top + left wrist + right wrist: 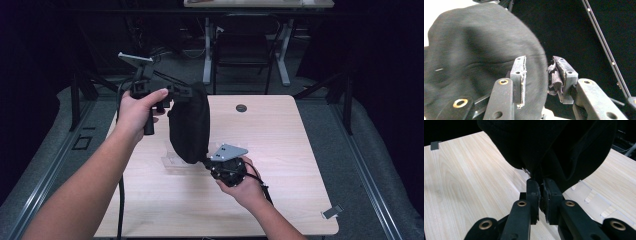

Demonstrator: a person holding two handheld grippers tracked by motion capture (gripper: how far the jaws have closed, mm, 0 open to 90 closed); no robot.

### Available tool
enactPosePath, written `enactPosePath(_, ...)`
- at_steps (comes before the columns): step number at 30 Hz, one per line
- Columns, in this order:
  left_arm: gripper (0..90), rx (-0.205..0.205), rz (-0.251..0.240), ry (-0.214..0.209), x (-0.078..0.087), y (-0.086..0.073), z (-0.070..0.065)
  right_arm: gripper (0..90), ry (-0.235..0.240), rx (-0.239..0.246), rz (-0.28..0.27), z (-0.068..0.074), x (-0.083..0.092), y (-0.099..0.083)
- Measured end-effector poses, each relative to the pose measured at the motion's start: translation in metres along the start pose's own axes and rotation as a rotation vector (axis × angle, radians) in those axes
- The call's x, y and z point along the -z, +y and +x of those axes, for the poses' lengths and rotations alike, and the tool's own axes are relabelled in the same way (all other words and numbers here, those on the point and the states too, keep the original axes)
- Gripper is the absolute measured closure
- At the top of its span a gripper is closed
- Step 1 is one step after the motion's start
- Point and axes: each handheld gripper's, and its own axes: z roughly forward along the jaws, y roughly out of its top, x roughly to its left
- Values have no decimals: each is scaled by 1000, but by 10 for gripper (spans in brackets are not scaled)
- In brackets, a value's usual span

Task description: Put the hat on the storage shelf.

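A black fabric piece [190,125], like a soft cap or pouch, hangs upright above the light wooden table [280,150]. My left gripper [189,93] is at its top edge. In the left gripper view the jaws [539,62] stand apart, the cloth's [481,50] rounded edge lies between them, and neither pad presses on it. My right gripper [207,162] is at the cloth's bottom. In the right gripper view its jaws [540,182] are pinched shut on a fold of the black cloth [549,147].
A clear plastic stand [172,161] lies flat on the table under the cloth, also in the right gripper view [589,192]. A round black grommet [241,108] sits at the table's far side. A small grey clip [332,212] lies near the front right corner. A chair [245,50] stands beyond the table.
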Motion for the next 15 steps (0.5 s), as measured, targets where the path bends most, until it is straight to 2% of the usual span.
enactPosePath(3,643,10,-6,8,4,-1,4,837,-3,-9,1,-1,1,-1)
enactPosePath(7,640,22,-10,28,14,-3,16,842,-5,-24,8,-4,1,-6)
enactPosePath(12,633,20,-9,50,20,-6,26,844,4,-41,12,-7,1,-11)
enactPosePath(15,617,17,-10,60,25,-9,34,847,1,-62,36,-10,-3,-20)
